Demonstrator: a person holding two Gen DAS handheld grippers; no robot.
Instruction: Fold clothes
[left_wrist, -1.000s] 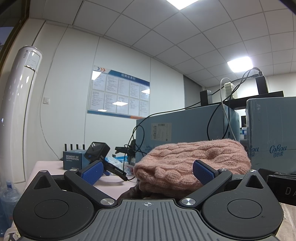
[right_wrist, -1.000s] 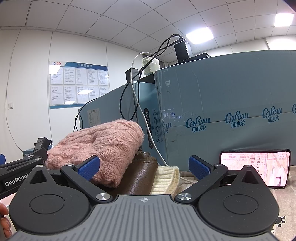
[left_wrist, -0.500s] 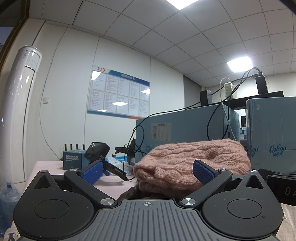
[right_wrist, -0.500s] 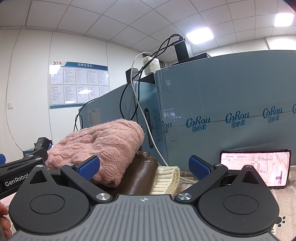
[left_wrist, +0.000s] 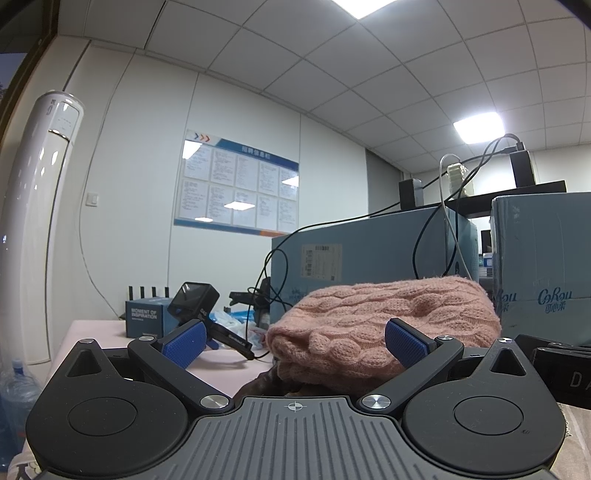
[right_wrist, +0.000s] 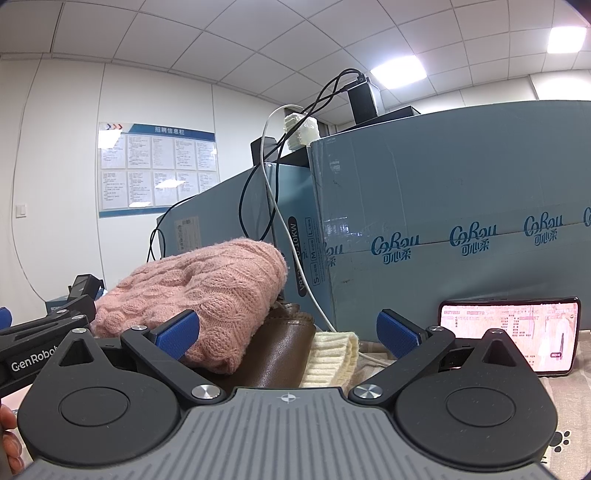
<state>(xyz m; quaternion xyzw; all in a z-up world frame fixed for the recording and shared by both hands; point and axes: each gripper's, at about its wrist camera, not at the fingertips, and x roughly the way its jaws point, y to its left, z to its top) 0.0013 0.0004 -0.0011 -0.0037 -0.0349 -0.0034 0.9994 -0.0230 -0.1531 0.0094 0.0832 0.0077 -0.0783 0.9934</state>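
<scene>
A folded pink cable-knit sweater (left_wrist: 384, 321) lies on top of a pile on the table. In the right wrist view the sweater (right_wrist: 207, 291) rests on a brown leather garment (right_wrist: 280, 350), with a cream knit piece (right_wrist: 332, 354) beside it. My left gripper (left_wrist: 295, 341) is open and empty, low in front of the sweater. My right gripper (right_wrist: 288, 332) is open and empty, facing the pile's right end. The left gripper's body (right_wrist: 40, 343) shows at the left edge of the right wrist view.
Large blue-grey cartons (right_wrist: 443, 229) stand behind the pile, with cables (right_wrist: 269, 199) hanging over them. A phone (right_wrist: 509, 336) with a lit screen leans at the right. A small blue box (left_wrist: 146, 319) and a black camera (left_wrist: 194, 301) sit on the pink tabletop (left_wrist: 96, 336).
</scene>
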